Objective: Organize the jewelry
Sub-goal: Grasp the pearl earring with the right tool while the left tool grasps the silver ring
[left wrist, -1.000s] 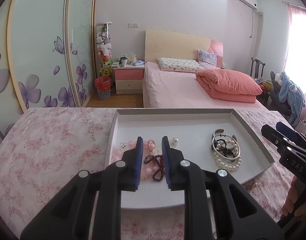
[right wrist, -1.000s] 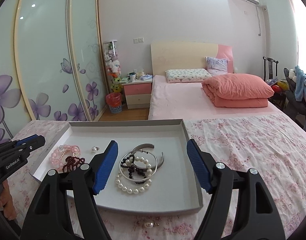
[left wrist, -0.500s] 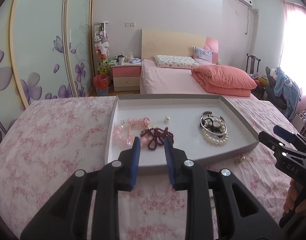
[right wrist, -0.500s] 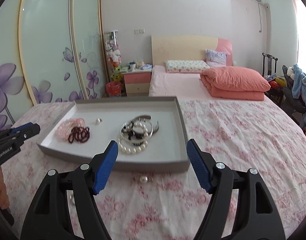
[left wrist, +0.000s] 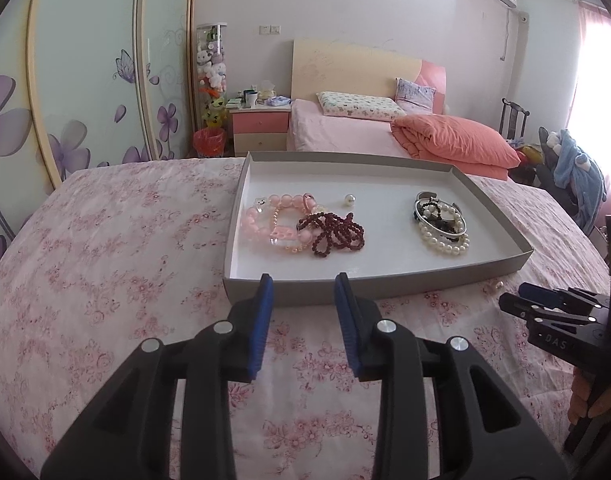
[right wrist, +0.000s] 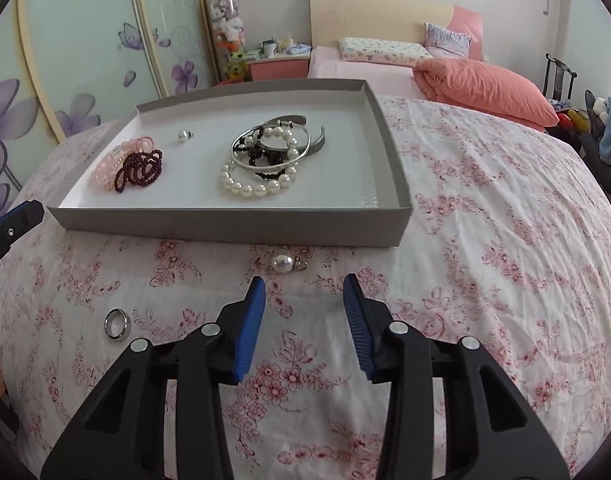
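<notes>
Right gripper (right wrist: 303, 286) closing, nothing between jaws, just short of pearl earring (right wrist: 283, 263) on bedspread (right wrist: 485, 240); left gripper (left wrist: 303, 286) narrow, opening, empty, before tray (left wrist: 385, 282).

Both grippers have backed away from the tray (left wrist: 385, 288). The left gripper (left wrist: 303, 292), which hung over the dark red beads (left wrist: 337, 234), now sits short of the tray's near wall, jaws opening, empty. The right gripper (right wrist: 303, 292) dipped toward the pearl earring (right wrist: 283, 263) beside that wall, jaws closing on nothing.
</notes>
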Demonstrator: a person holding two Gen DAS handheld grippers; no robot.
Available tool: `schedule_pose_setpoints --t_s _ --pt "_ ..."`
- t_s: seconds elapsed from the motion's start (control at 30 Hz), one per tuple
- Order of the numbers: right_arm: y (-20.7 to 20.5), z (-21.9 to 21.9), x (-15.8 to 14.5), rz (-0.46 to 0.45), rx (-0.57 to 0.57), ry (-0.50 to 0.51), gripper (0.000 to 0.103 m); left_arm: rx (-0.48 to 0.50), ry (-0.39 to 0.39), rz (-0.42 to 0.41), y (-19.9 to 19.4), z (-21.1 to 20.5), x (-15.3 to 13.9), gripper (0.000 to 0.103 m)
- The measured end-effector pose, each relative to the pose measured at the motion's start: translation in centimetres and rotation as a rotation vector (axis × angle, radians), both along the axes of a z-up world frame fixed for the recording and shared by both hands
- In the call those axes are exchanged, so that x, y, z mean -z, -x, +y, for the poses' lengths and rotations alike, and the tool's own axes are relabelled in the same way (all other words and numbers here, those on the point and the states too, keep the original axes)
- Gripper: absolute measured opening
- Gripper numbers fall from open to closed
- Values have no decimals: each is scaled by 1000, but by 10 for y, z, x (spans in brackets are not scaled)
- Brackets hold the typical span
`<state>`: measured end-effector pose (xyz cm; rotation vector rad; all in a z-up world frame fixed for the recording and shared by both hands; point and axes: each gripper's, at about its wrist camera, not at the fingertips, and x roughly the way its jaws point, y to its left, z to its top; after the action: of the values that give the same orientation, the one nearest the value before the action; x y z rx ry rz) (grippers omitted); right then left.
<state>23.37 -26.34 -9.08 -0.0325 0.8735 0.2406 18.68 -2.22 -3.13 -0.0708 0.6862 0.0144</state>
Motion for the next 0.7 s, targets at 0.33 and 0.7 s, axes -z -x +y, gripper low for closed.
schedule_pose_setpoints --t_s 0.33,0.7 --pt "-13 20 0 -6 -33 41 21 18 -1 7 1 -4 1 34" --pt "20 -2 -2 20 12 15 21 79 23 36 7 -17 6 39"
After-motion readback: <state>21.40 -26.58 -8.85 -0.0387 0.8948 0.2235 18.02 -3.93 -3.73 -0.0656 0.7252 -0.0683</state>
